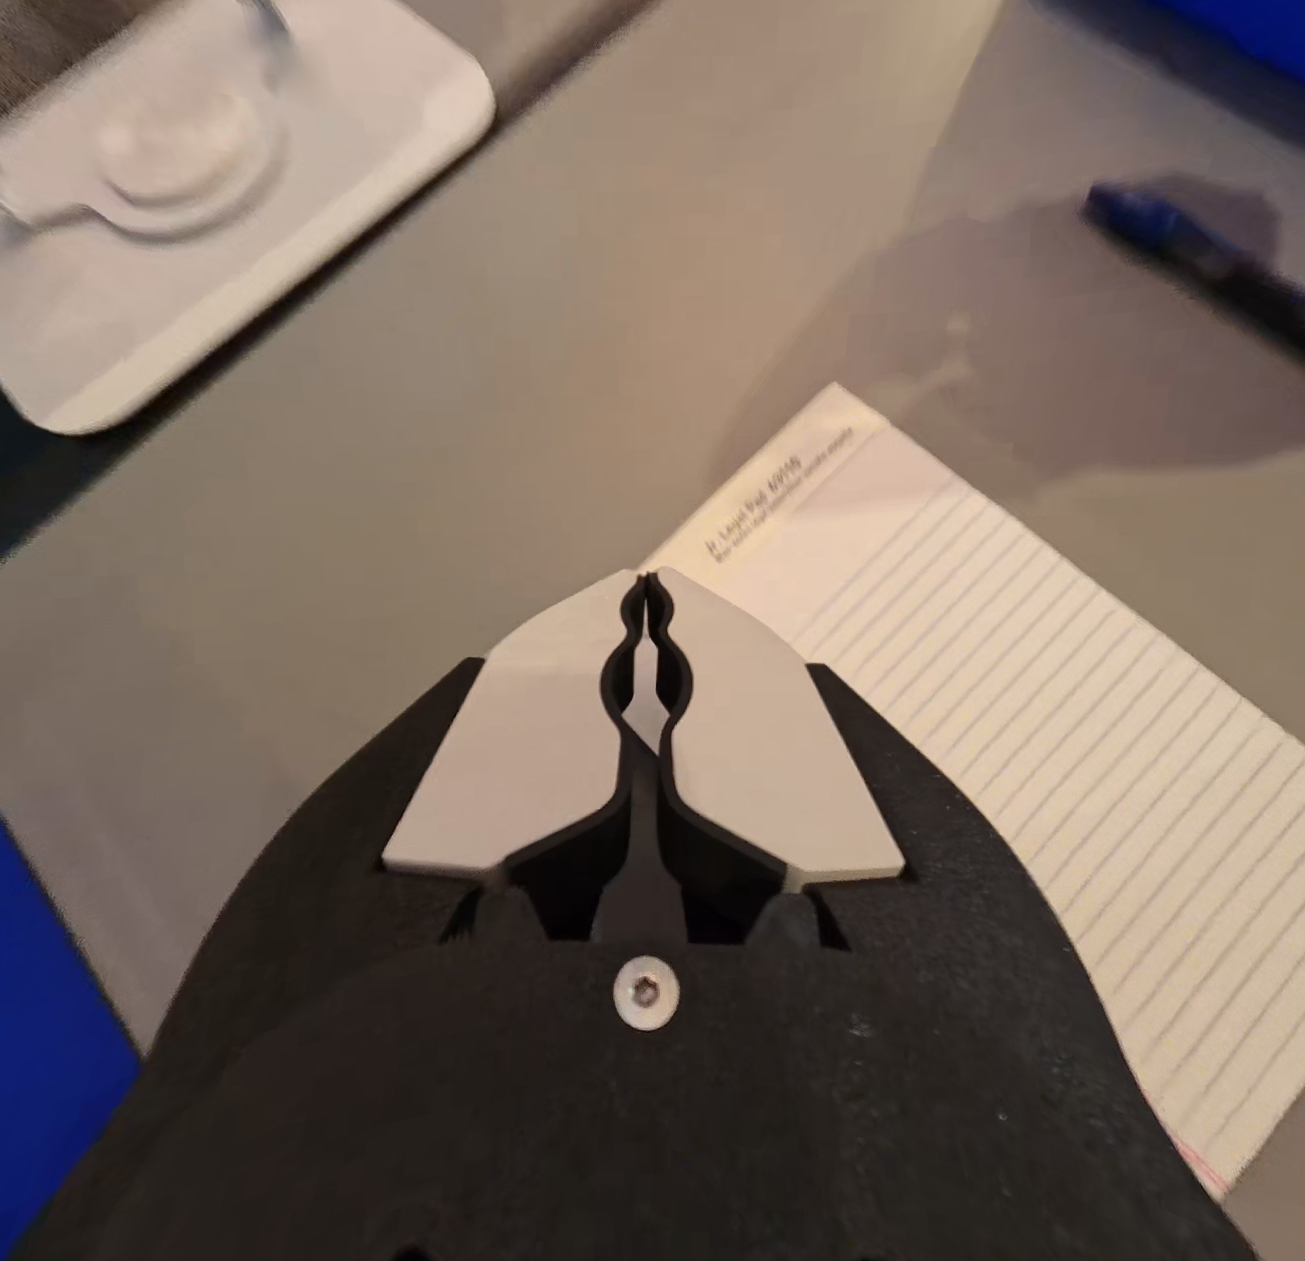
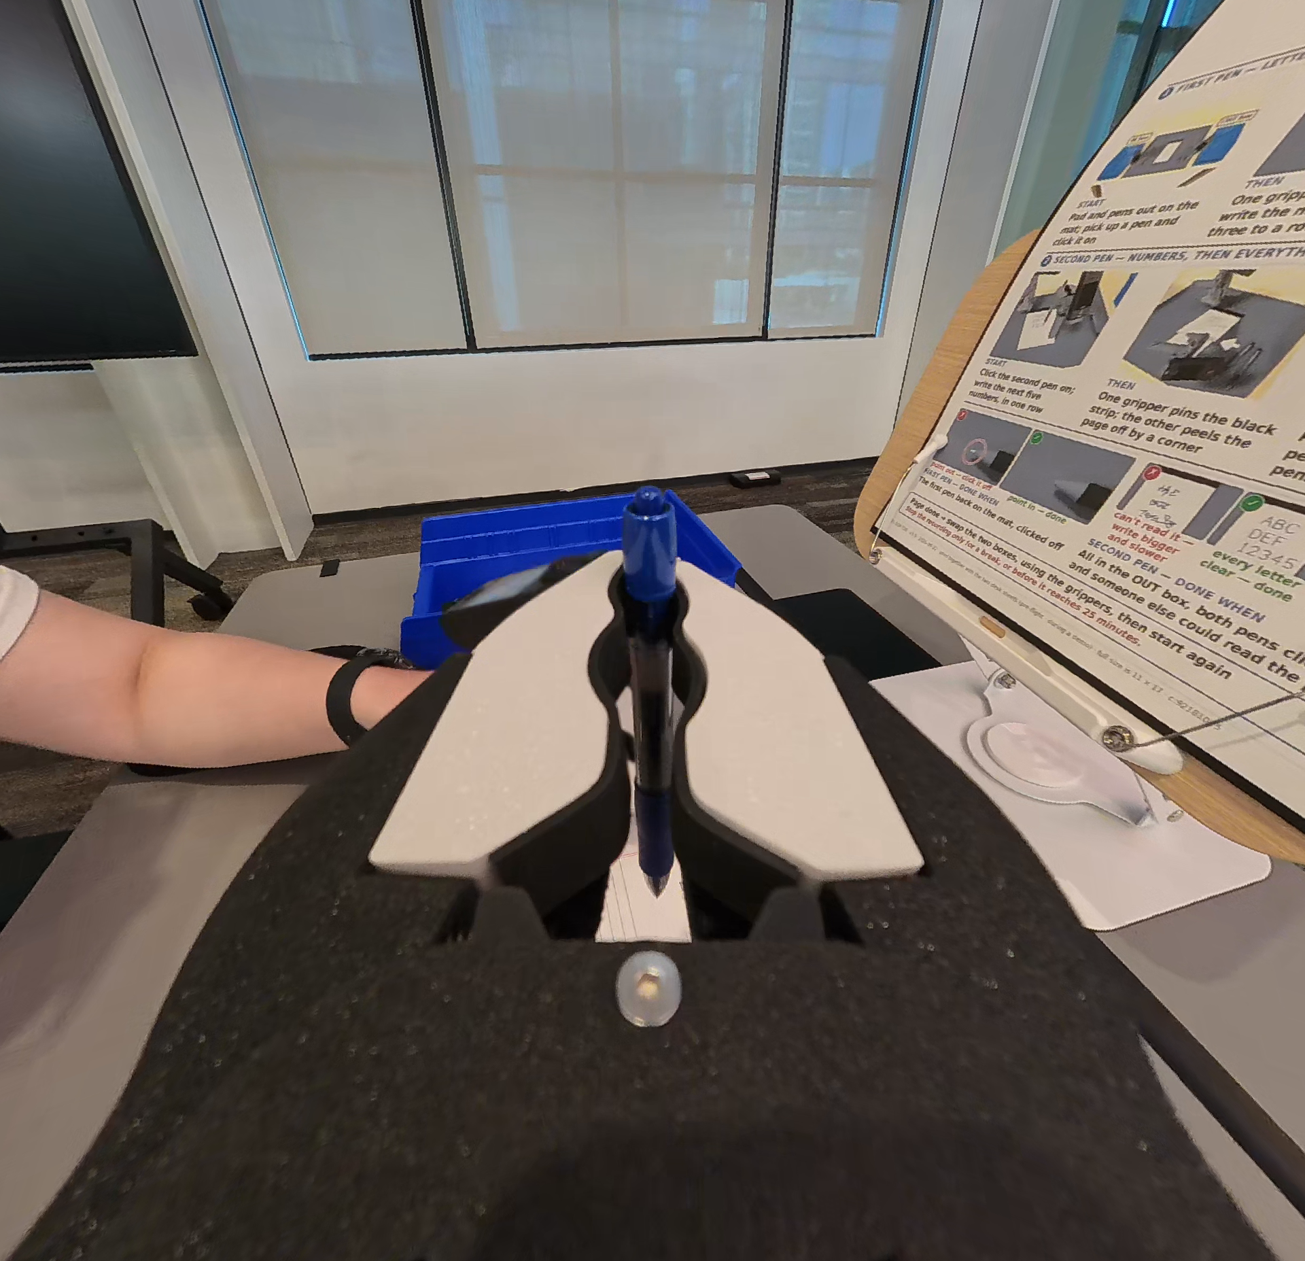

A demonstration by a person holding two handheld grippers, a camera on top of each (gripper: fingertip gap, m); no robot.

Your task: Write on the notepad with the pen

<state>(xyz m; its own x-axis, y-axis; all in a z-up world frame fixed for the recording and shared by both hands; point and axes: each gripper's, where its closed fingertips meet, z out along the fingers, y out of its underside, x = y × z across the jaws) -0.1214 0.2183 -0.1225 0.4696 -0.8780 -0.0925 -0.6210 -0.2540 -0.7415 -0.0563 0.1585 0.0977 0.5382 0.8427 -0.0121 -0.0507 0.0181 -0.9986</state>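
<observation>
The grey table carried everything, and the notepad serves here as the landmark. In the left wrist view the notepad lay flat on the table with its white header strip on its far side and its ruled lines running under the left gripper, whose fingers were pressed tip to tip with nothing between them, poised over the notepad's near-left corner. Beyond the notepad to the left sat a white stand base, blurred. Beyond it to the right lay a second pen, blue and dark, apart from the page.

The right gripper was clamped on the pen, which stood almost upright, its blue clicker end up and its point down over a sliver of ruled notepad seen through the gap at the finger roots. Whether the tip touched the paper could not be told.

To do this step well, I judged that the pen should keep its steep angle, with pressure light and strokes large and slow, while the left gripper came down on the notepad's corner or header to stop the page sliding.

Only the right wrist view showed the blue bin beyond the notepad, the instruction board on its stand to the right, and a person's forearm to the left. Only the left wrist view showed the page's whole lie and the spare pen.
</observation>
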